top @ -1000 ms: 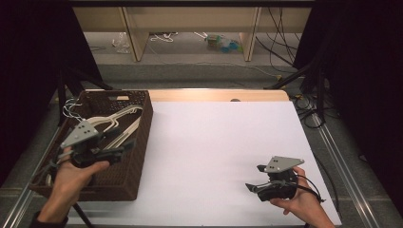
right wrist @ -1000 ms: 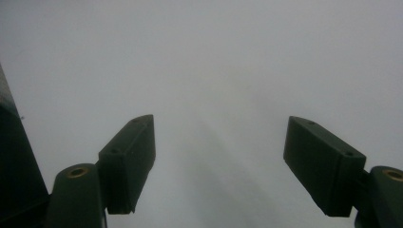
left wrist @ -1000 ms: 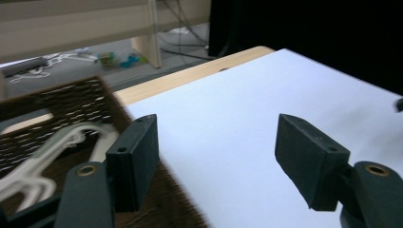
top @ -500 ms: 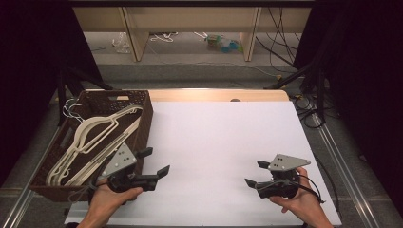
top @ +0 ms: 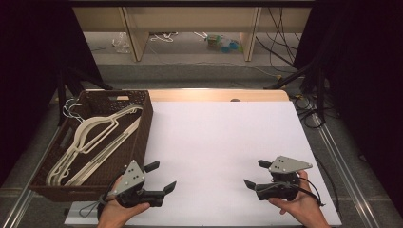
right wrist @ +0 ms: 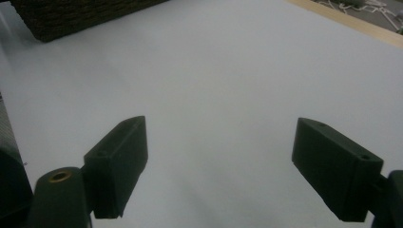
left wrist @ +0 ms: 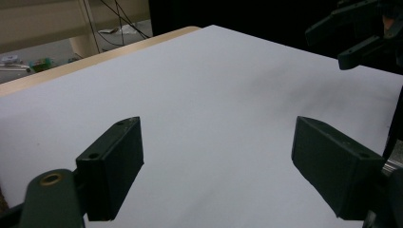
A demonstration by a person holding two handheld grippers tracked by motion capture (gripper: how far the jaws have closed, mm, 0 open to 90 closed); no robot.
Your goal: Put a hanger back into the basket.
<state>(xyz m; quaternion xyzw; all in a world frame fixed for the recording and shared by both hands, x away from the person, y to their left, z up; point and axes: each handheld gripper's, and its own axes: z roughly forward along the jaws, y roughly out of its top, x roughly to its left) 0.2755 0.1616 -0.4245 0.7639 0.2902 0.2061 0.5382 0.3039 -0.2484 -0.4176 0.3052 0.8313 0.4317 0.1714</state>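
a: both hands are resting low over the white sheet-covered counter, and the cream plastic clothes hangers are lying heaped in the dark brown woven basket at the counter's left edge.

b: is anything held?

a: no. the left gripper has its fingers spread with only white surface between them, having just been opening, and the right gripper is the same, fingers wide and nothing pinched.

b: so how would you go about the next pick?

a: i judge the left hand is the one to use, since it is sitting just beside the basket's near corner. the hangers are nested, so it is worth aiming for a single top arm or hook and lifting slowly to keep the others from tangling along.

b: what is each camera giving you?

a: the high view is showing the basket's contents and both hands. the left gripper view is looking across the sheet toward the right gripper at its top right. the right gripper view is catching the basket's woven wall at its top left.
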